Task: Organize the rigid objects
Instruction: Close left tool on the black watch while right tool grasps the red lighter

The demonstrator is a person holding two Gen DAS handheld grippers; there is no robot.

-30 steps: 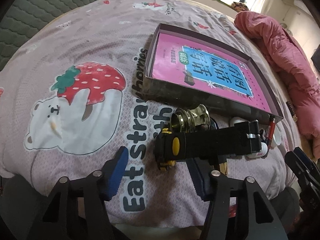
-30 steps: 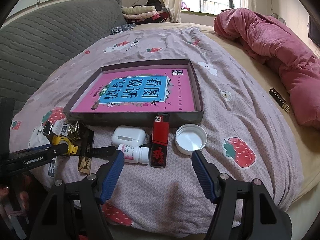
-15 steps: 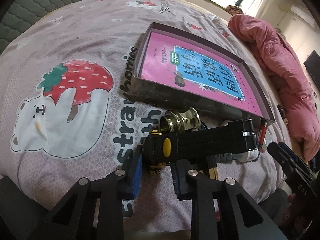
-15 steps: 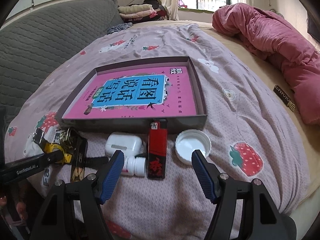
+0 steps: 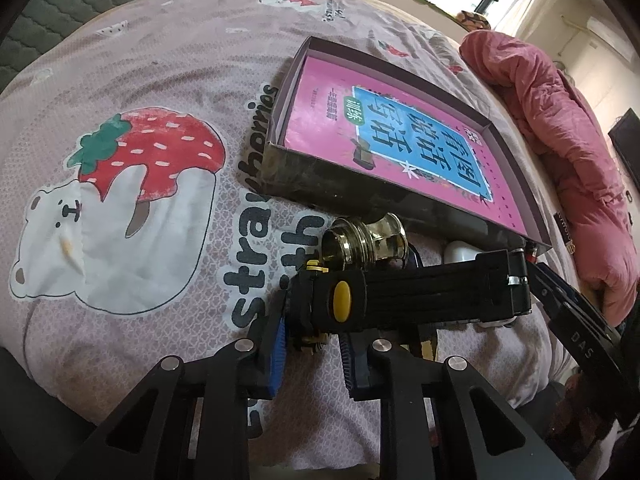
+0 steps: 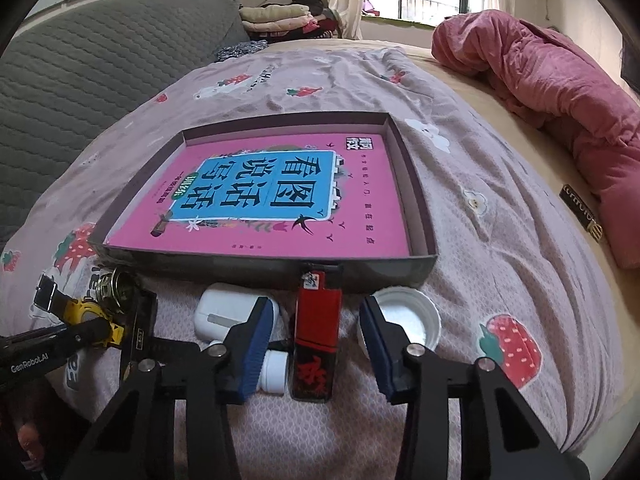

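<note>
A mauve bedspread (image 6: 500, 208) printed with red strawberries, white bears and dark lettering carries a dark grey shallow cardboard box (image 6: 416, 196) lined by a magenta book cover (image 6: 360, 216) with a sky-blue title panel. Before it: a red-and-black lighter (image 6: 316, 332), white round plastic lid (image 6: 416, 320), white earbud case (image 6: 220, 312), yellow-and-black watch (image 5: 400, 300), brass-gold ring (image 5: 372, 240). Blue pads (image 6: 256, 344) face black grippers.

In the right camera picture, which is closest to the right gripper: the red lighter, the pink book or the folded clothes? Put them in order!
From the right gripper:
1. Red lighter, lying between its fingers.
2. Pink book, in the box just beyond.
3. Folded clothes, far back by the window.
</note>
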